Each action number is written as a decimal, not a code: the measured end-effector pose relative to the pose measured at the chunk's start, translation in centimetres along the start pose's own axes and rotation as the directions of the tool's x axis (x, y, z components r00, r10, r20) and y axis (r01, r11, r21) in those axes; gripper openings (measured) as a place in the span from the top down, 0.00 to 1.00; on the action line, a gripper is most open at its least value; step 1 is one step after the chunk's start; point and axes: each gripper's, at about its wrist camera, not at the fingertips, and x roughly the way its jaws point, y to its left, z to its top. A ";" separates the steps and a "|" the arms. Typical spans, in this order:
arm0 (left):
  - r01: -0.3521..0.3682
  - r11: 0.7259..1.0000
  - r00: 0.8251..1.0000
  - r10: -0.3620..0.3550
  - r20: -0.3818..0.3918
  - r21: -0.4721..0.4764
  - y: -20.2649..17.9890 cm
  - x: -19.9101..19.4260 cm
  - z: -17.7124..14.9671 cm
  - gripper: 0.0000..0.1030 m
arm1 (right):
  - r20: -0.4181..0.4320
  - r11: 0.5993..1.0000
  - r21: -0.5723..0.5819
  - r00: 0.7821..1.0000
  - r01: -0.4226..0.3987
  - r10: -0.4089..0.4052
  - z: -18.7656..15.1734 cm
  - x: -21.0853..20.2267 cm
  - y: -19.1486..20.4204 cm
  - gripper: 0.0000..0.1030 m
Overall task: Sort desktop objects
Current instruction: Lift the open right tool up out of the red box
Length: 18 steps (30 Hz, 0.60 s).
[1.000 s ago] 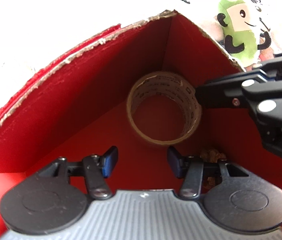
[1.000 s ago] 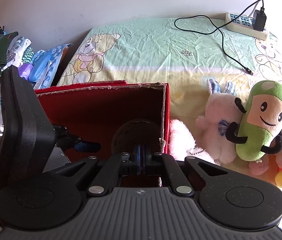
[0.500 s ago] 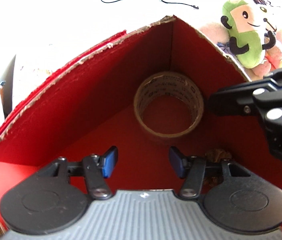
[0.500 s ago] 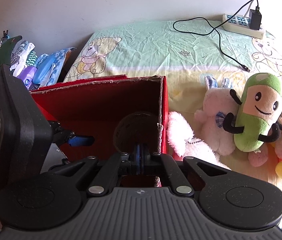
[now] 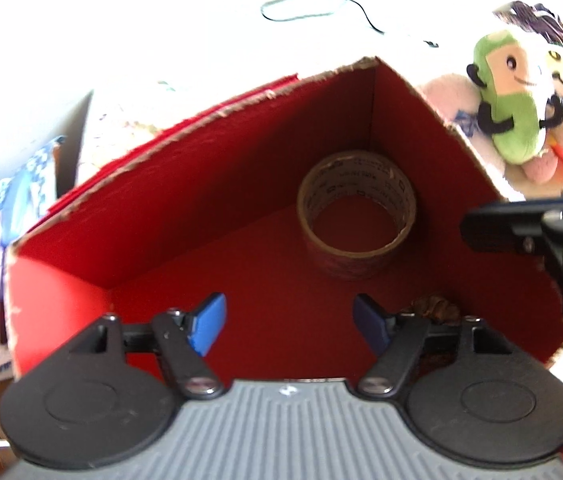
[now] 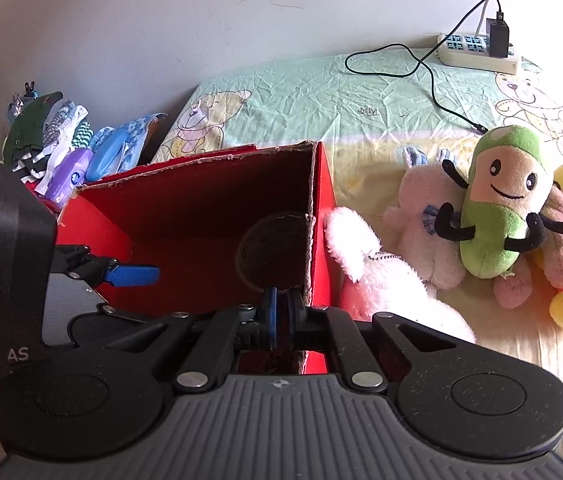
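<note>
A red cardboard box [image 5: 201, 200] stands open in front of me. A brown tape roll [image 5: 355, 216] lies flat in its far corner; in the right wrist view it shows as a dark tape roll [image 6: 269, 248] behind the box [image 6: 185, 208] wall. My left gripper [image 5: 287, 322] hangs open over the box floor, short of the roll, with nothing between its blue pads. My right gripper [image 6: 281, 314] is shut and empty. From the left wrist view, the right gripper [image 5: 471, 228] reaches in over the right wall rim, apart from the roll.
A small brown lump [image 5: 433, 308] lies on the box floor by the right wall. A green plush toy [image 6: 497, 208] and pink and yellow ones crowd the bed right of the box. A power strip [image 6: 477, 52] with a black cable lies behind. Packets and clothes [image 6: 69, 152] pile up left.
My right gripper has drawn back to the right, away from the tape roll it was touching. My left gripper has pulled back, so more of the box shows. The roll has stayed put.
</note>
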 end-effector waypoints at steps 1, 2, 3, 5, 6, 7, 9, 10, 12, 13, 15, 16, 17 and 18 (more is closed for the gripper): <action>-0.014 1.000 1.000 0.014 0.008 -0.011 0.1 -0.2 0.3 0.27 | 0.011 1.000 0.001 1.000 -0.007 0.007 -0.3 -0.4 0.0 0.94; -0.027 0.999 0.999 0.027 0.016 -0.019 0.1 -0.7 0.1 0.27 | 0.021 1.000 0.005 1.000 -0.017 0.016 -0.5 -0.7 0.0 0.93; -0.040 0.999 0.999 0.041 0.024 -0.028 0.3 -1.2 -0.1 0.27 | 0.030 1.000 0.014 0.999 -0.027 0.026 -0.7 -1.1 -0.2 0.92; -0.060 0.997 0.997 0.062 0.037 -0.046 0.1 -1.7 -0.5 0.26 | 0.041 0.999 0.033 0.998 -0.043 0.041 -1.0 -1.7 -0.4 0.92; -0.069 0.996 0.996 0.072 0.045 -0.055 -0.5 -1.5 -0.3 0.26 | 0.049 0.998 0.038 0.998 -0.051 0.049 -1.2 -2.1 -0.5 0.92; -0.080 0.995 0.995 0.083 0.054 -0.065 -2.0 -1.6 -0.4 0.26 | 0.057 0.998 0.040 0.997 -0.056 0.053 -1.4 -2.4 -0.5 0.92; -0.099 0.992 0.992 0.104 0.068 -0.083 -1.9 -2.7 -0.9 0.24 | 0.073 0.997 0.041 0.995 -0.065 0.061 -1.8 -3.2 -0.6 0.91; -0.107 0.990 0.991 0.114 0.073 -0.094 -1.6 -3.4 -1.2 0.24 | 0.080 0.997 0.043 0.994 -0.072 0.068 -2.0 -3.6 -0.6 0.91; -0.119 0.986 0.988 0.130 0.080 -0.120 -1.1 -4.2 -1.3 0.23 | 0.093 0.995 0.045 0.992 -0.087 0.082 -2.4 -4.4 -0.7 0.91; -0.122 0.983 0.988 0.134 0.081 -0.136 -0.9 -4.7 -1.7 0.22 | 0.100 0.995 0.043 0.991 -0.094 0.089 -2.5 -4.7 -0.7 0.90; -0.114 0.979 0.989 0.129 0.078 -0.171 -0.1 -6.4 -2.4 0.22 | 0.109 0.994 0.037 0.989 -0.105 0.101 -2.9 -5.4 -0.6 0.88; -0.104 0.977 0.989 0.122 0.084 -0.188 -0.1 -6.4 -2.6 0.22 | 0.115 0.993 0.033 0.987 -0.112 0.108 -3.1 -5.8 -0.6 0.85; -0.098 0.974 0.989 0.118 0.092 -0.203 0.0 -6.9 -2.9 0.22 | 0.120 0.993 0.029 0.986 -0.119 0.114 -3.3 -6.1 -0.6 0.84; -0.094 0.972 0.988 0.118 0.102 -0.215 0.4 -7.6 -3.3 0.22 | 0.124 0.992 0.023 0.985 -0.124 0.120 -3.5 -6.5 -0.6 0.83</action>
